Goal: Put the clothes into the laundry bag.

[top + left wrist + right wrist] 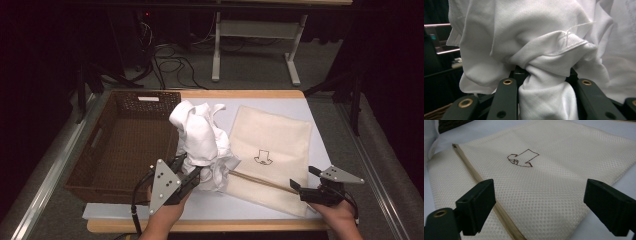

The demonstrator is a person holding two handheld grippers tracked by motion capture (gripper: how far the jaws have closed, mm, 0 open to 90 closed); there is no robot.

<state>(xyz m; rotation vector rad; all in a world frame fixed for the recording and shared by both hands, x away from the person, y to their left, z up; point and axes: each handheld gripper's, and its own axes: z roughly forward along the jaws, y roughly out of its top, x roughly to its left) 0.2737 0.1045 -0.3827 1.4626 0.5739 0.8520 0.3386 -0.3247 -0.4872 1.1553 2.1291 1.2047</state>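
Gripping bunched white cloth point(202, 137), left hand-held gripper point(192, 176).
Right hand-held gripper point(303, 190) spread wide over cream mesh bag point(272, 145) beside wicker basket point(115, 150).

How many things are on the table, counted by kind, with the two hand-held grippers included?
Woven baskets: 1, the brown basket.
White cloths: 1, the white garment, clamped by the left gripper.
Mesh bags: 1, the cream laundry bag, lying flat.
Grippers: 2, the left gripper and the right gripper, whose jaws stand open.
Total: 5
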